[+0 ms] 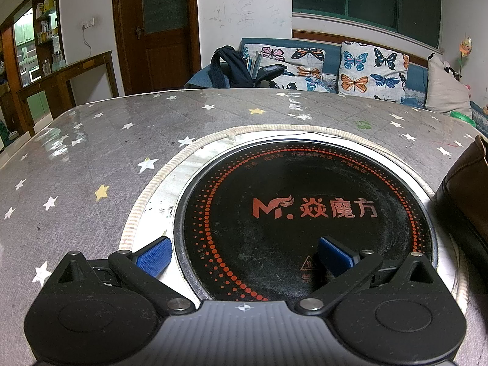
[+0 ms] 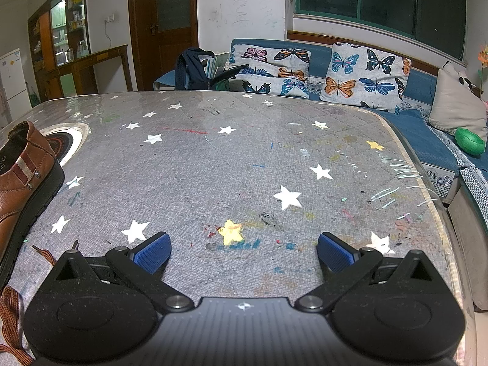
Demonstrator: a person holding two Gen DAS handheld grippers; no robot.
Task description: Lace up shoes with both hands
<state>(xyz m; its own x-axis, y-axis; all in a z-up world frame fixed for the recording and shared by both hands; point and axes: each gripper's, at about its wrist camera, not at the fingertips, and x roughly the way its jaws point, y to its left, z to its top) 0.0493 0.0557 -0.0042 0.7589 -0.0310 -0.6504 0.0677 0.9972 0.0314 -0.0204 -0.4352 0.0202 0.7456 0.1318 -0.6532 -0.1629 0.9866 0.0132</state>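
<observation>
You're in a home living room: a blue sofa (image 2: 323,52) with butterfly cushions (image 2: 366,76) at the far side, a wooden door (image 2: 164,27), and cluttered shelves (image 2: 65,30) far left.

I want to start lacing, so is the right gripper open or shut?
Open. The right gripper has its blue pads spread wide apart, with only the starry table cover between them; the lace lies untouched at left.

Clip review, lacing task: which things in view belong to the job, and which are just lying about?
Part of the job:
brown shoe
brown lace, loose on the table
left hand-held gripper, open
right hand-held gripper, open

Just lying about:
hotplate set in the table
backpack
butterfly cushions
green bowl
</observation>
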